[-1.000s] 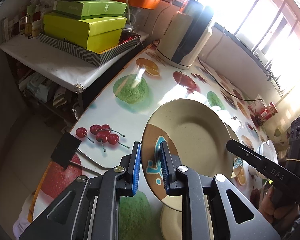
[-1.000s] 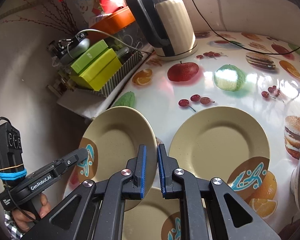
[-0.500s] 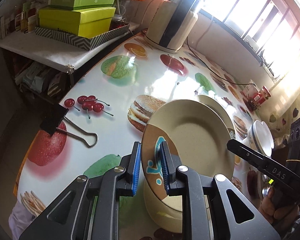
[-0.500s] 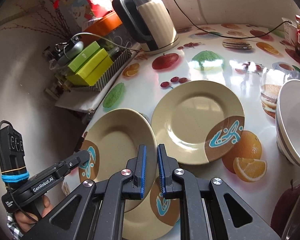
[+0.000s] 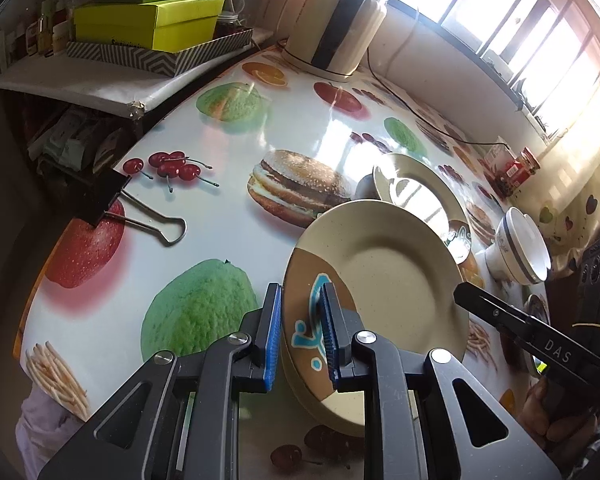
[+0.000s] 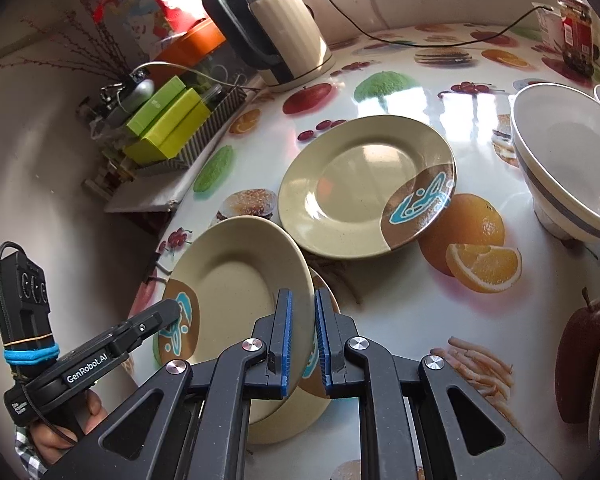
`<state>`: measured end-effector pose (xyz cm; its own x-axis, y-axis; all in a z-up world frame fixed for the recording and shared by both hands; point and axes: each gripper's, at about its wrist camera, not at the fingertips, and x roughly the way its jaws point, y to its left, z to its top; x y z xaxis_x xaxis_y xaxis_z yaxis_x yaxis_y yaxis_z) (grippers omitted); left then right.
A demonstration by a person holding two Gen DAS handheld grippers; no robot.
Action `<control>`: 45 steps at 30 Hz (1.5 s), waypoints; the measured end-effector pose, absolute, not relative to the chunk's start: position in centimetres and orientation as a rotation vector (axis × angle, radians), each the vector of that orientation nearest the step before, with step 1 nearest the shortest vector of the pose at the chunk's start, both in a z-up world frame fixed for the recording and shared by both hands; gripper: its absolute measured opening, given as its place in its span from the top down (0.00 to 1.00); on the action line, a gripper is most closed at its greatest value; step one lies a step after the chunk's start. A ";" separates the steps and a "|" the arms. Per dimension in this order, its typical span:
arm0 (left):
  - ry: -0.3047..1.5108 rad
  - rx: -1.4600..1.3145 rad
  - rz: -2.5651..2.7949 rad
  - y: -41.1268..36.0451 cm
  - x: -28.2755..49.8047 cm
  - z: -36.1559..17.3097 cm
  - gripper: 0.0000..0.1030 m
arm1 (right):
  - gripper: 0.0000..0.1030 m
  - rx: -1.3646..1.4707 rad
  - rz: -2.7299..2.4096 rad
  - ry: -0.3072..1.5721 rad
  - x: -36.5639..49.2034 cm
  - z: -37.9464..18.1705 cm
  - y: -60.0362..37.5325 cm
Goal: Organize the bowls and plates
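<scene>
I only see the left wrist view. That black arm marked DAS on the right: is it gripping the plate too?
Observer: Yes. The right wrist view shows the right gripper with both pads closed on the rim of the plate, across from the left gripper.
Operator: Is anything under the plate?
Observer: Yes. A second plate sits beneath it, mostly covered.
</scene>
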<state>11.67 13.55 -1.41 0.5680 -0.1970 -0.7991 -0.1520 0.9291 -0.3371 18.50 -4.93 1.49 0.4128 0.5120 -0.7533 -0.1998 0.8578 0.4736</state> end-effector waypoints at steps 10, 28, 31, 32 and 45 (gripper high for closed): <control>0.992 -0.383 -0.032 12.8 11.5 -1.9 0.81 | 0.88 0.333 0.439 1.058 17.5 1.0 -5.5; 1.001 -0.369 -0.014 12.5 11.5 -2.3 0.81 | 0.88 0.329 0.434 1.070 17.3 0.1 -5.3; 1.001 -0.369 -0.011 12.5 11.5 -2.3 0.81 | 0.87 0.332 0.434 1.070 17.3 0.0 -5.3; 1.002 -0.370 -0.011 12.6 11.5 -2.3 0.81 | 0.87 0.333 0.434 1.072 17.3 0.0 -5.3; 1.001 -0.362 -0.008 12.6 11.6 -2.2 0.81 | 0.86 0.323 0.427 1.060 17.2 0.0 -5.3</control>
<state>11.60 12.64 -2.24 0.5445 -0.1716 -0.8210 -0.1582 0.9403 -0.3014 17.16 -5.34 -0.01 0.4203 0.4856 -0.7665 -0.1815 0.8727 0.4534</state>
